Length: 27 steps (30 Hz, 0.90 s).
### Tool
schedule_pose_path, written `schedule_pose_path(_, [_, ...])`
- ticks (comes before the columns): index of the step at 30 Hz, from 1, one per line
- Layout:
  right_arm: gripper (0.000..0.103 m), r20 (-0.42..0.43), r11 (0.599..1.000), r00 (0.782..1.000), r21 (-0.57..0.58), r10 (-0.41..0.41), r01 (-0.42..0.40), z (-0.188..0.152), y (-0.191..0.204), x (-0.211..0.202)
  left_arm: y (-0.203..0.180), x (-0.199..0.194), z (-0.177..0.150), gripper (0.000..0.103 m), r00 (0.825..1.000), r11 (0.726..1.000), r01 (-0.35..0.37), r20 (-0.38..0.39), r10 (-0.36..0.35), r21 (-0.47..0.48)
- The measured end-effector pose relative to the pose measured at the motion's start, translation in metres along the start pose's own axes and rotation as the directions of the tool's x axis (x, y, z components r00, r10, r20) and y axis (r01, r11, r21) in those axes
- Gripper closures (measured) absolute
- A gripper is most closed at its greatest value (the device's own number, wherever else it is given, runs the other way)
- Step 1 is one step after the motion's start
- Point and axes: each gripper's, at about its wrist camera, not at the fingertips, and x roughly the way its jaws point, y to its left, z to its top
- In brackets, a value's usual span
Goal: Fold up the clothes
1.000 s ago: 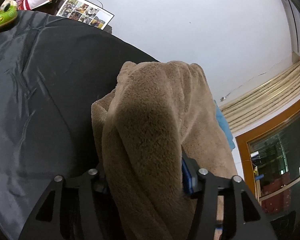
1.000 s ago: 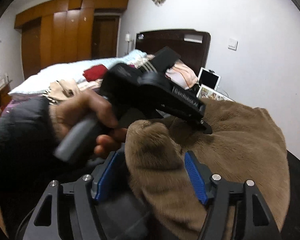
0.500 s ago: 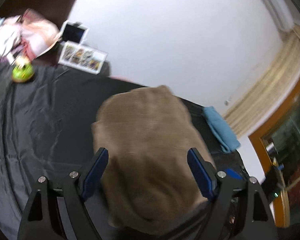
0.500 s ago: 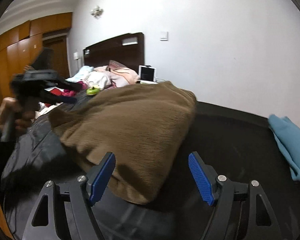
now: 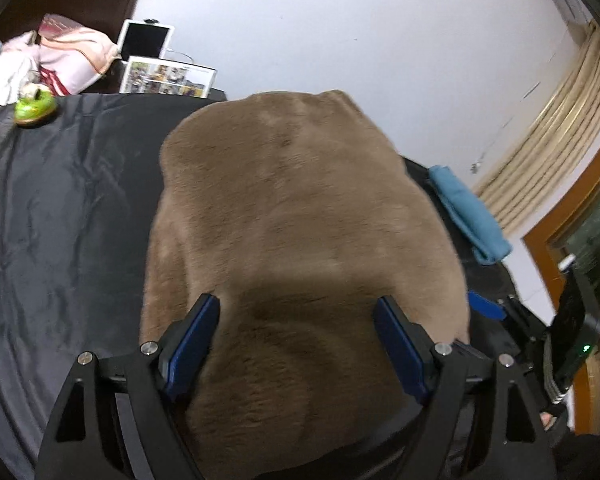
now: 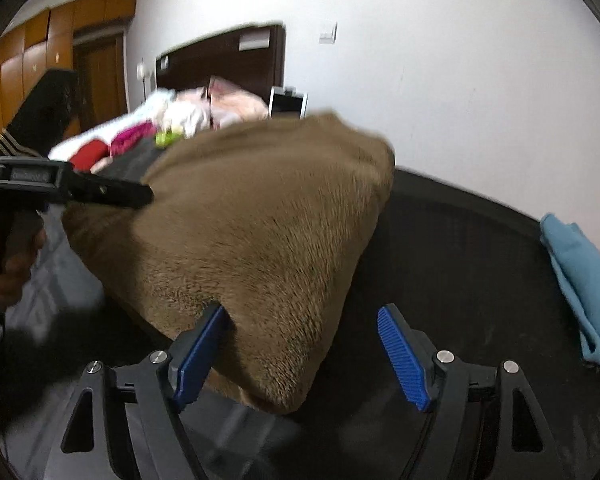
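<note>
A folded brown fleece garment [image 5: 296, 216] lies on the black cloth-covered table [image 5: 60, 208]. My left gripper [image 5: 296, 340] is open, its blue pads either side of the garment's near edge, holding nothing. In the right wrist view the brown garment [image 6: 260, 216] lies as a thick bundle. My right gripper [image 6: 300, 344] is open at its near corner, its left pad against the fleece. The left gripper body [image 6: 68, 188] shows at the garment's far left edge. The right gripper's blue pad [image 5: 485, 307] shows in the left wrist view.
A folded blue cloth [image 5: 468, 216] lies at the table's right side; it also shows in the right wrist view [image 6: 584, 280]. A green toy [image 5: 34, 108] sits at the far left corner. A bed with piled clothes [image 6: 172, 120], a tablet [image 5: 144, 42] and a photo sheet [image 5: 168, 78] lie beyond.
Both grippers let go of the brown garment and opened. It dropped from hanging in the jaws to lying folded on the table, and both grippers have drawn back to its edges.
</note>
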Motion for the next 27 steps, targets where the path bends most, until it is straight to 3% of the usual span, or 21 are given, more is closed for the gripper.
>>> schedule_pose_path(1, [0.025, -0.009, 1.000, 1.000, -0.003, -0.006, 0.006, -0.003, 0.000, 0.003, 0.002, 0.002, -0.003, 0.019, 1.000, 1.000, -0.019, 0.001, 0.019, 0.004])
schedule_pose_path(5, [0.024, -0.024, 1.000, 1.000, -0.014, -0.013, 0.013, -0.003, 0.001, 0.010, 0.023, 0.013, -0.012, 0.019, 1.000, 0.997, 0.027, -0.010, -0.027, -0.072])
schedule_pose_path(9, [0.024, -0.034, 1.000, 0.999, -0.016, -0.005, 0.004, -0.004, 0.000, 0.016, 0.016, 0.013, -0.014, 0.019, 1.000, 1.000, -0.014, 0.005, 0.014, -0.023])
schedule_pose_path(16, [0.021, -0.030, 0.998, 0.998, 0.013, 0.055, -0.055, -0.004, -0.007, 0.005, 0.016, -0.006, -0.006, 0.018, 0.999, 0.999, -0.020, 0.025, 0.021, -0.050])
schedule_pose_path(20, [0.021, 0.065, 0.993, 0.993, 0.053, 0.101, -0.104, 0.010, -0.014, -0.019, 0.004, -0.036, 0.006, 0.017, 0.993, 0.999, -0.036, 0.107, 0.040, -0.032])
schedule_pose_path(24, [0.021, 0.147, 0.988, 0.979, 0.032, 0.144, -0.151, 0.028, -0.006, -0.030, -0.019, -0.048, 0.016, 0.017, 0.985, 1.000, 0.021, 0.171, -0.022, 0.006])
schedule_pose_path(27, [0.021, 0.161, 0.983, 0.970, -0.024, 0.182, -0.180, 0.037, 0.012, -0.023, -0.034, -0.036, 0.017, 0.017, 0.985, 0.998, 0.040, 0.165, -0.047, 0.046])
